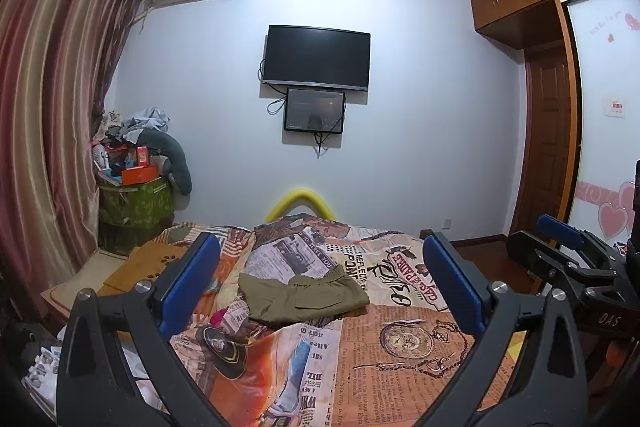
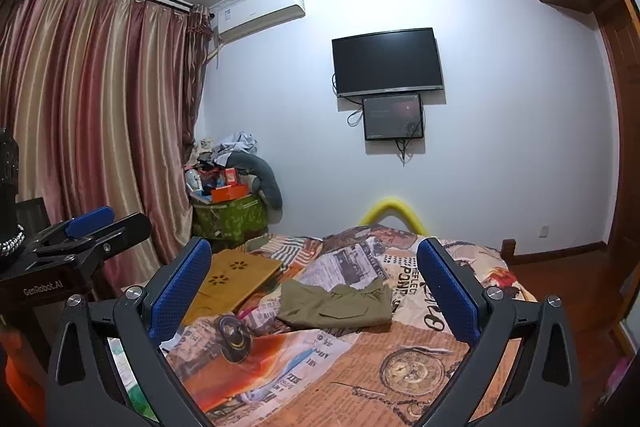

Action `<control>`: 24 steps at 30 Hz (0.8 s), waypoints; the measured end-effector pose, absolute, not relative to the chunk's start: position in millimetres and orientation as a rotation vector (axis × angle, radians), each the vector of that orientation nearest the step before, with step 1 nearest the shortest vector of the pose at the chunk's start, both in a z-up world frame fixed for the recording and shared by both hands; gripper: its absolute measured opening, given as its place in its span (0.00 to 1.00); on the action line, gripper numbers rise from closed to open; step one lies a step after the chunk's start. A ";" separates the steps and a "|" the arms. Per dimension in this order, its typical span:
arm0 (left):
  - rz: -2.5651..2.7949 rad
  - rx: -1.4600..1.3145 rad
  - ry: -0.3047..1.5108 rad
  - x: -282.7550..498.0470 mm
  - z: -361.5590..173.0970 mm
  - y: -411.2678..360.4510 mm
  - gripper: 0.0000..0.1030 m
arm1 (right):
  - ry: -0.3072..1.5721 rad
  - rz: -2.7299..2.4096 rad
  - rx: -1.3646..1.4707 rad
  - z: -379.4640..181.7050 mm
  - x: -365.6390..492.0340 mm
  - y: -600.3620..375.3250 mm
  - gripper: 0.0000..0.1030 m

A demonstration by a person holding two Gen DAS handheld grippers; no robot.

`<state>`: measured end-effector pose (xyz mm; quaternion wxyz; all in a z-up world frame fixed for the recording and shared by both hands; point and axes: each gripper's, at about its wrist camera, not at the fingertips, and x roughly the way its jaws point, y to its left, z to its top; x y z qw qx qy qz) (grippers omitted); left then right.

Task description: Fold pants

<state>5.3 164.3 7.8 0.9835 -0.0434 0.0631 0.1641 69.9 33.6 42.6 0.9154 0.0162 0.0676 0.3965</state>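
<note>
The olive pants [image 1: 303,297] lie folded at centre frame on the bed [image 1: 400,347]; soft, light cloth, best pinched at an edge. Left claw [image 1: 320,279] and right claw [image 2: 316,287] gape wide, empty.

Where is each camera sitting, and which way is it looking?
Left wrist: sits on the left gripper, looking level across the bed at the folded pants and the TV; its own open blue pads frame the view, and the right gripper shows at the right edge.
Right wrist: sits on the right gripper, facing the same way; its open pads show, and the left gripper at the left edge.
Both share the pants, bed, TV and curtain.
</note>
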 end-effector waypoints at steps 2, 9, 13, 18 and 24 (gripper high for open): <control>0.335 -0.083 0.127 5.9 7.1 164.0 1.00 | 0.140 0.814 0.033 42.4 70.2 33.6 0.99; 0.340 -0.077 0.141 9.2 1.6 160.3 1.00 | 0.142 0.810 0.033 40.2 69.5 31.9 0.99; 0.335 -0.079 0.148 10.8 1.6 159.4 1.00 | 0.149 0.805 0.032 38.1 70.2 30.2 0.99; 0.331 -0.083 0.156 12.7 1.3 158.6 1.00 | 0.154 0.799 0.033 37.4 70.3 27.0 0.99; 0.321 -0.089 0.159 14.5 1.3 157.8 1.00 | 0.164 0.784 0.034 37.5 71.6 23.5 0.99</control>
